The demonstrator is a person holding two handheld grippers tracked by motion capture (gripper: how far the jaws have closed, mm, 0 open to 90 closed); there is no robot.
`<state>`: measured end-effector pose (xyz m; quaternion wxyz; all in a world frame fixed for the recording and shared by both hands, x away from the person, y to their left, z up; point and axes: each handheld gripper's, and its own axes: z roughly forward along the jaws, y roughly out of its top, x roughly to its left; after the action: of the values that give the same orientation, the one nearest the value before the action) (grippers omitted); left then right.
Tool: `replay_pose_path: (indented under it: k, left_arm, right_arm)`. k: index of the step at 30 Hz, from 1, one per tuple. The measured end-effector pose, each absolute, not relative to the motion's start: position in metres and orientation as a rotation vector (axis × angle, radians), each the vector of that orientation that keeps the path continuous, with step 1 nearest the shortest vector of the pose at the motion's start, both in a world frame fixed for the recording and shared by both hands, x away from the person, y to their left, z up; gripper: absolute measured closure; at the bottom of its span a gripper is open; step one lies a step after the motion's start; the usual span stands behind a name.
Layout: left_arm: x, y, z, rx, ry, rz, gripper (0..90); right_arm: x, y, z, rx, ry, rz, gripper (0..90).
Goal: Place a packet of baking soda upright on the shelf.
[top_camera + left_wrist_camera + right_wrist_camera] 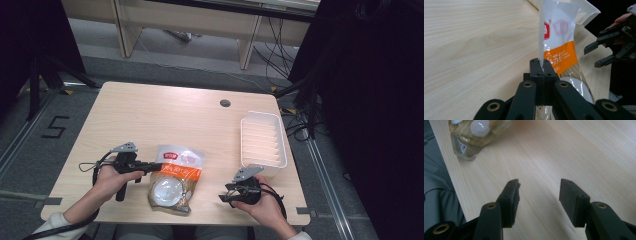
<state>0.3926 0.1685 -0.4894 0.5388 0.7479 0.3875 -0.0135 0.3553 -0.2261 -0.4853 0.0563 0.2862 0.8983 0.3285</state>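
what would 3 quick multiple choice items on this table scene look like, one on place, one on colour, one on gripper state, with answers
1. Where does the white bin sit on the table?
A. by the person's left edge
B. at the near right, just beyond the right gripper
C. on top of the snack bag

2. What colour is the band across the snack bag?
A. orange
B. blue
C. green

3. How does the left gripper stand?
A. open over bare wood
B. shut on the bin's rim
C. shut on the bag's edge

Answers:
1 B, the high view shows the bin near the right edge, beyond the right hand.
2 A, an orange strip crosses the bag under its clear top.
3 C, in the left gripper view the jaws meet on the bag's film, while the right gripper's jaws gape over bare wood.
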Motion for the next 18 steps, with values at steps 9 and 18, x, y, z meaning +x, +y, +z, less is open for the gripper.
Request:
replay_pose_path:
  k: [9,18]
  left_arm:
    - [0.384,0.167,-0.480,1.747,0.887,-0.039,89.3]
    - [0.375,0.161,-0.471,1.745,0.841,-0.032,89.3]
  right_arm:
    - [0.361,-0.225,-0.473,0.866,2.659,1.062,48.1]
    - [0.385,-0.212,-0.429,0.752,2.636,1.086,45.5]
